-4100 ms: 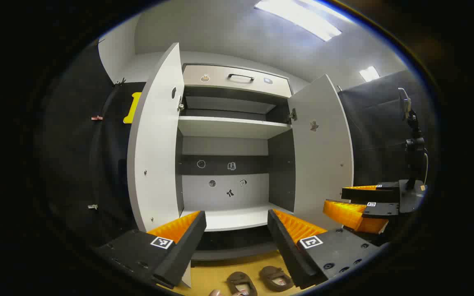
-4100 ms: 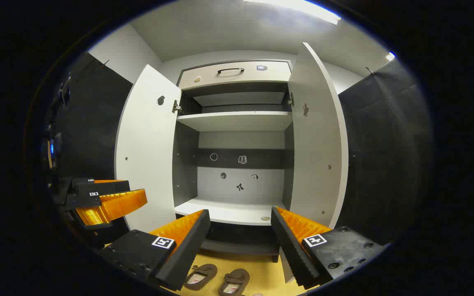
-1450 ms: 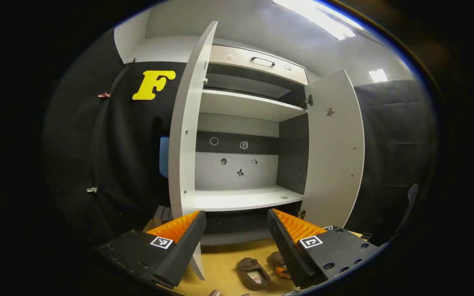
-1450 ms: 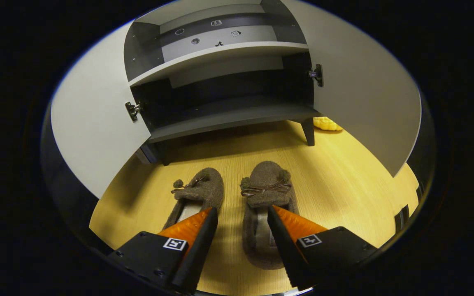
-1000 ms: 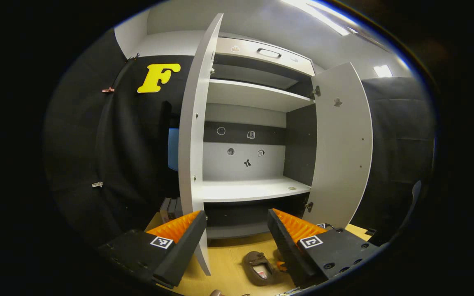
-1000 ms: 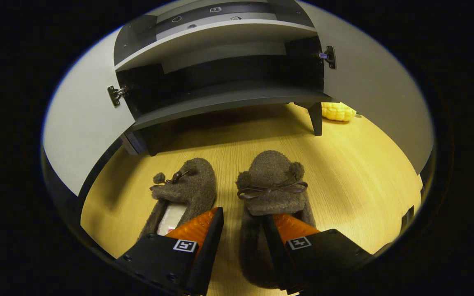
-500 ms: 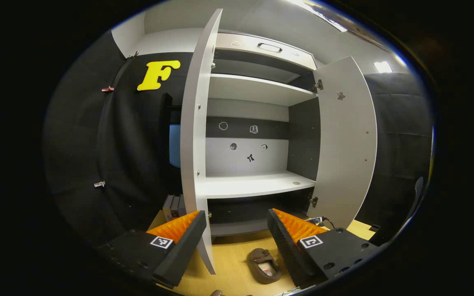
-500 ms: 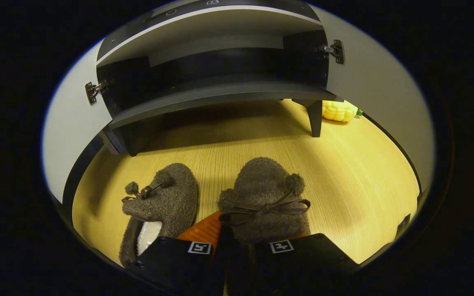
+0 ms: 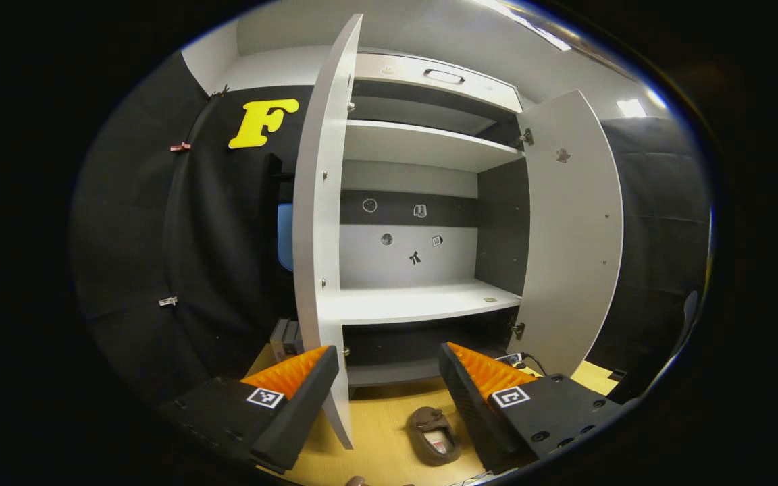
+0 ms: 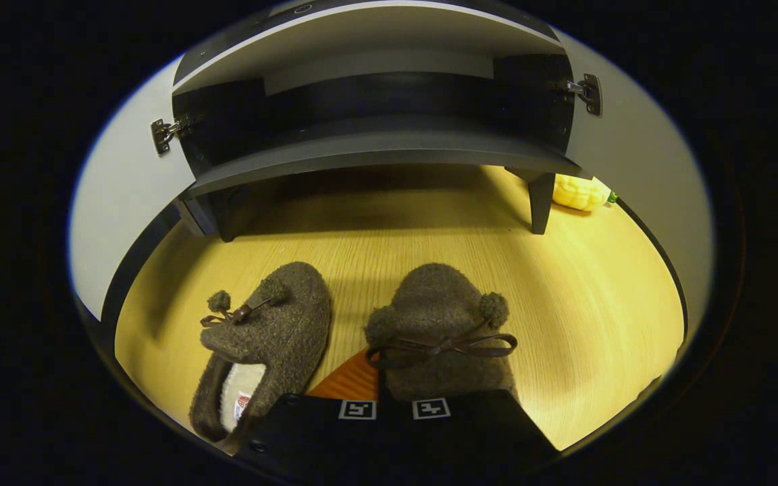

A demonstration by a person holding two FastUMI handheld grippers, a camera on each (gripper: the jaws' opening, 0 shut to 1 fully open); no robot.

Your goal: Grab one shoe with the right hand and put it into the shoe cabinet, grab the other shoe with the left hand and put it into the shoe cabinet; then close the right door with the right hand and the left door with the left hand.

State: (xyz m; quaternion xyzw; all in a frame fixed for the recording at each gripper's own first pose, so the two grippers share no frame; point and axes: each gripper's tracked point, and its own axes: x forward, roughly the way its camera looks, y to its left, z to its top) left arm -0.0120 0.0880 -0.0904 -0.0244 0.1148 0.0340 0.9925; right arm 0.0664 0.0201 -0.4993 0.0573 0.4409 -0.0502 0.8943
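Observation:
Two brown fuzzy slippers with bow ties lie side by side on the wooden floor in front of the open shoe cabinet [image 10: 375, 158]. My right gripper [image 10: 389, 398] is low over the right slipper [image 10: 439, 317] and shut on its inner side wall, one finger inside the opening and one outside. The left slipper [image 10: 267, 331] lies free beside it. My left gripper [image 9: 385, 378] is held higher and farther back, open and holding nothing, facing the cabinet [image 9: 423, 304]. Below it one slipper [image 9: 433, 435] shows on the floor.
Both cabinet doors stand open, the left door [image 9: 321, 223] edge-on close to my left gripper, the right door [image 9: 571, 236] swung wide. A yellow object [image 10: 578, 192] lies on the floor by the cabinet leg [image 10: 539, 202]. A cable [image 9: 524, 361] runs near the right door's foot.
My right gripper came down over the right slipper and its jaws closed onto the slipper's side wall. My left gripper drifted slightly and stayed open.

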